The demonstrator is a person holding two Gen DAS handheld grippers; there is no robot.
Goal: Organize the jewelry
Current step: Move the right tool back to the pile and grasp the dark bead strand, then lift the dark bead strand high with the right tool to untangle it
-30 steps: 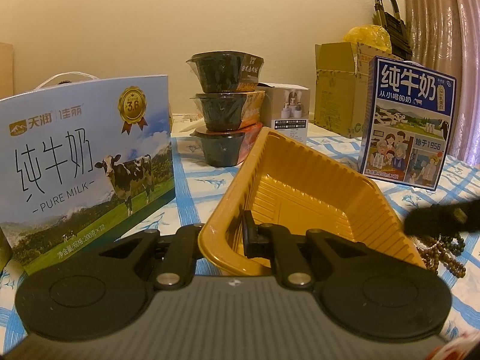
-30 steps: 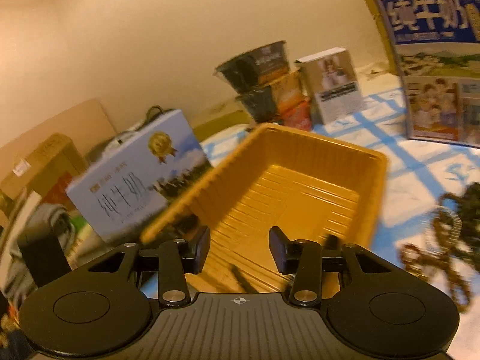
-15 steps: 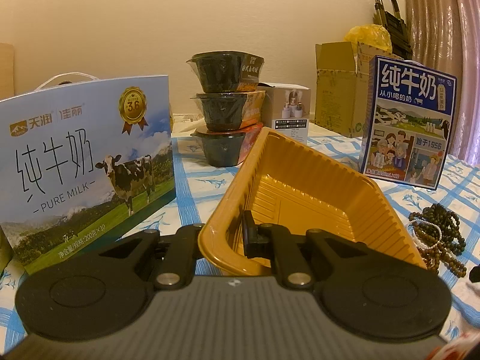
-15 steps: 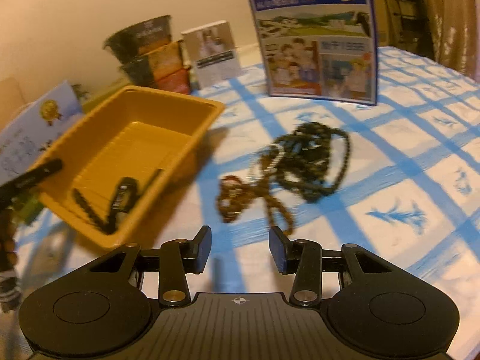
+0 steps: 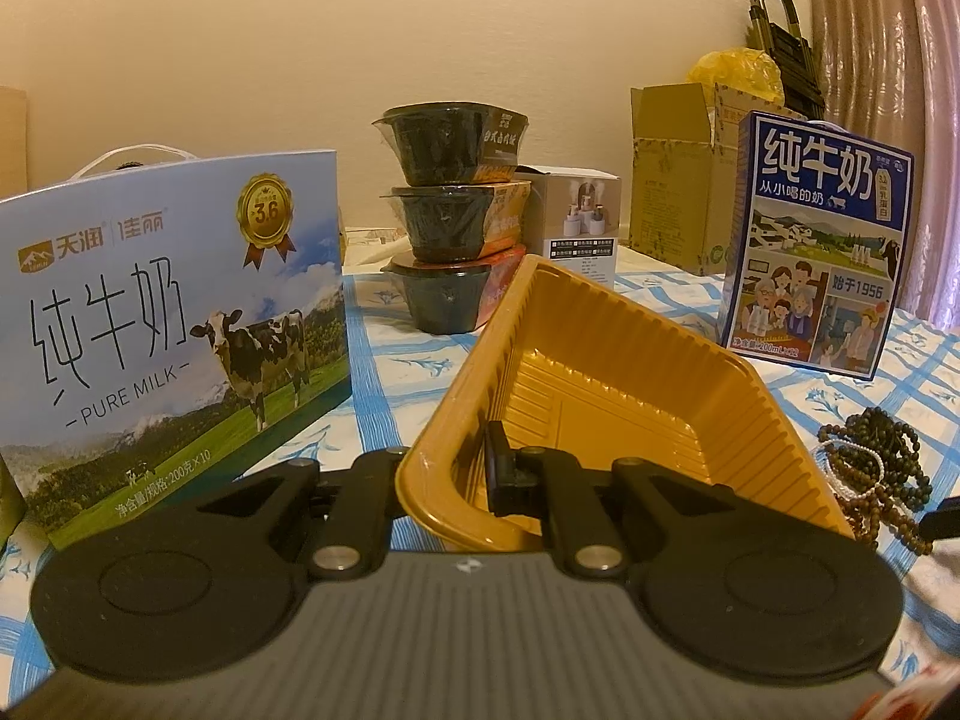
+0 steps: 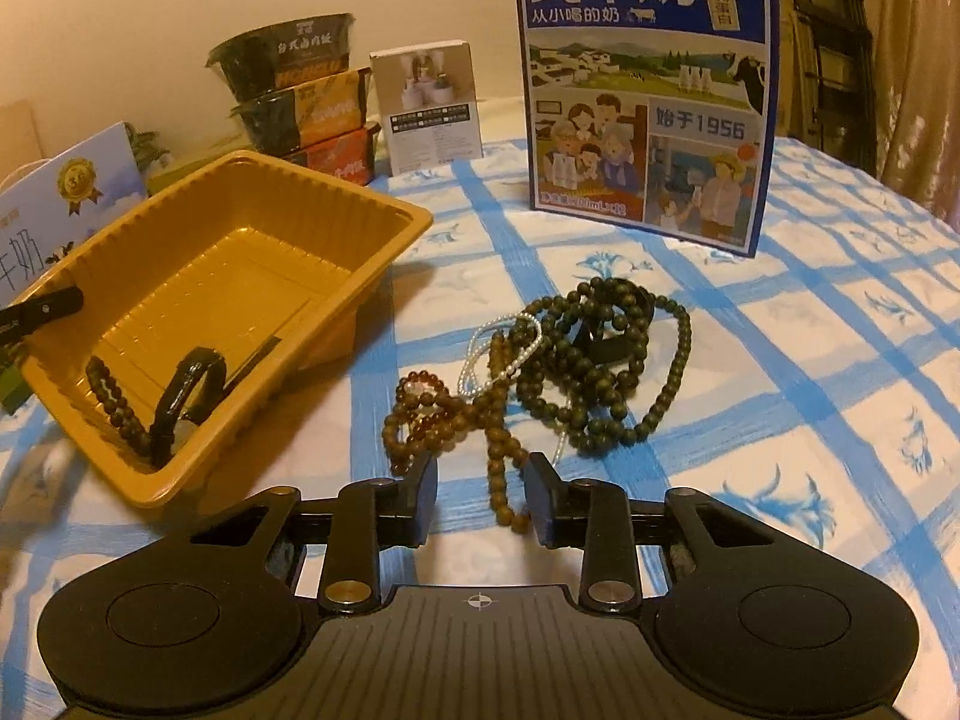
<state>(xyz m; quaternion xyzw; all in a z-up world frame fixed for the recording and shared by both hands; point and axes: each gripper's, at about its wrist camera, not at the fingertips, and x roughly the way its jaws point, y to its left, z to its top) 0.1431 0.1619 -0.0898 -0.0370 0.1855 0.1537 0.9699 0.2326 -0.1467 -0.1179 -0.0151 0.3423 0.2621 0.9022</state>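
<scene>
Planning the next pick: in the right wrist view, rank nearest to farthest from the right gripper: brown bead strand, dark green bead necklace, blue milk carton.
1. Brown bead strand: between the closing, not yet gripping jaws of the right gripper.
2. Dark green bead necklace: just beyond, slightly right.
3. Blue milk carton: standing at the back.

Both grippers (image 5: 474, 471) (image 6: 480, 501) are matte black (silver pivot screws, ribbed grey housing, round side discs).

You face a plain cream wall (image 5: 420, 30) in warm light, a blue-checked cloth (image 6: 810, 360) covering the bench, and a shiny curtain (image 5: 882, 60) at right.
</scene>
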